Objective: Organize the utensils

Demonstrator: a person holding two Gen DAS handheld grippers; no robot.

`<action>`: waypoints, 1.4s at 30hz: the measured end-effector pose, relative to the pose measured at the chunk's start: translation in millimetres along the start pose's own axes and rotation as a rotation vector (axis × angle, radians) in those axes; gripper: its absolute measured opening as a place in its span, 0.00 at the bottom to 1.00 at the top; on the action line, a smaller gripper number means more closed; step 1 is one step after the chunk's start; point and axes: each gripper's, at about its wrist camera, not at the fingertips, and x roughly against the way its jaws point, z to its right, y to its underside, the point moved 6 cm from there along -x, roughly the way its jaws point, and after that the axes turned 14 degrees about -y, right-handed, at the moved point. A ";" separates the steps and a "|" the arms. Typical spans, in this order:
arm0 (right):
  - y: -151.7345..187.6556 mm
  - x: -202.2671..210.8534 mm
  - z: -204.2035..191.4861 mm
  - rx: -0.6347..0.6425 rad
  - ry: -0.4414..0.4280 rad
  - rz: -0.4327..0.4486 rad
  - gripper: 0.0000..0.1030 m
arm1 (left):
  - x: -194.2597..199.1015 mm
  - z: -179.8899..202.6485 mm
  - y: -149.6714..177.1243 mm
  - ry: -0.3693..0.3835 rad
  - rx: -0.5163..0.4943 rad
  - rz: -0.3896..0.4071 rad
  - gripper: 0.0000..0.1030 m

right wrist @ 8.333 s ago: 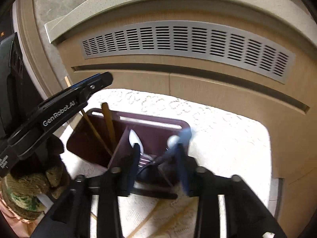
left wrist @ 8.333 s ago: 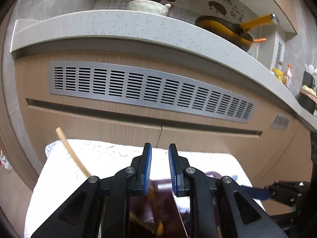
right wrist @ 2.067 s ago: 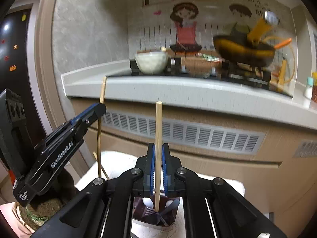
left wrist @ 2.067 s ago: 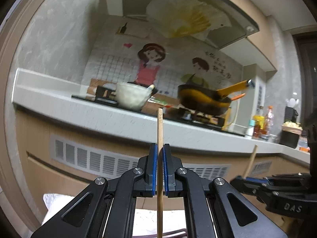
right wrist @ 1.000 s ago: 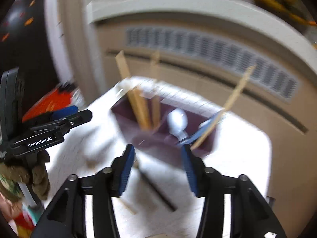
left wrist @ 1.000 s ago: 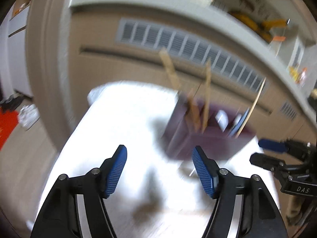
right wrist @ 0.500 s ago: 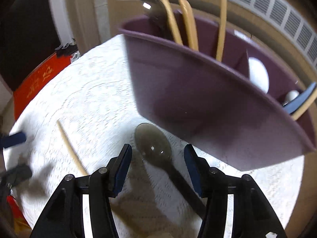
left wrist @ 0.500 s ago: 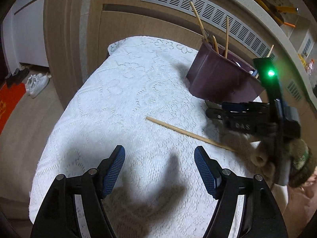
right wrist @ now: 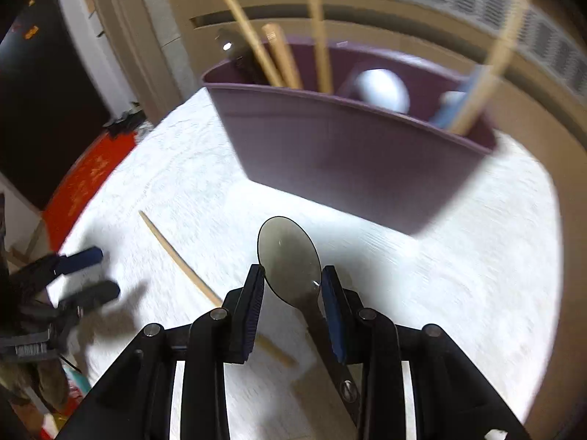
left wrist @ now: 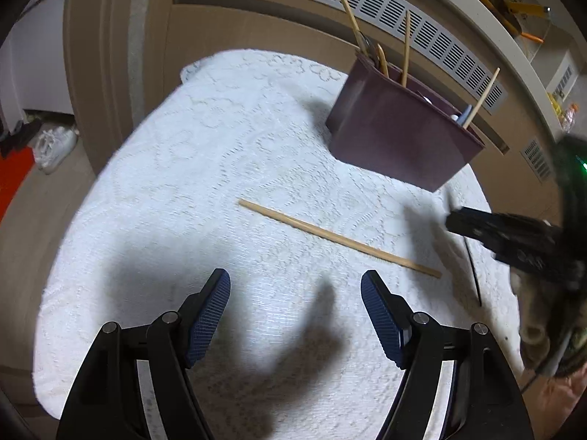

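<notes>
Since half a second ago the right hand-held gripper (right wrist: 292,286) has dropped over the dark metal spoon (right wrist: 288,256) lying on the white lace-covered desk (right wrist: 477,256); its jaws have just been closing, bracketing the bowl, contact unclear. Spoon's handle runs back under the gripper, bowl toward the purple plastic utensil caddy (right wrist: 345,146). Left hand-held gripper (left wrist: 295,315) is spread wide, empty, with the loose wooden chopstick (left wrist: 337,238) lying crosswise ahead.

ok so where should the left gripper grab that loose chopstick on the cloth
Grip the chopstick near its middle, coming straight down from above with the jaws across its width. It lies flat on the white cloth, thin and long, so a side approach has nothing to catch. The left gripper is open.
</notes>
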 end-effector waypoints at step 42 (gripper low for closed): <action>111.3 63.3 11.2 -0.093 0.169 0.120 0.76 | -19.4 53.4 3.2 -0.084 -0.170 0.027 0.11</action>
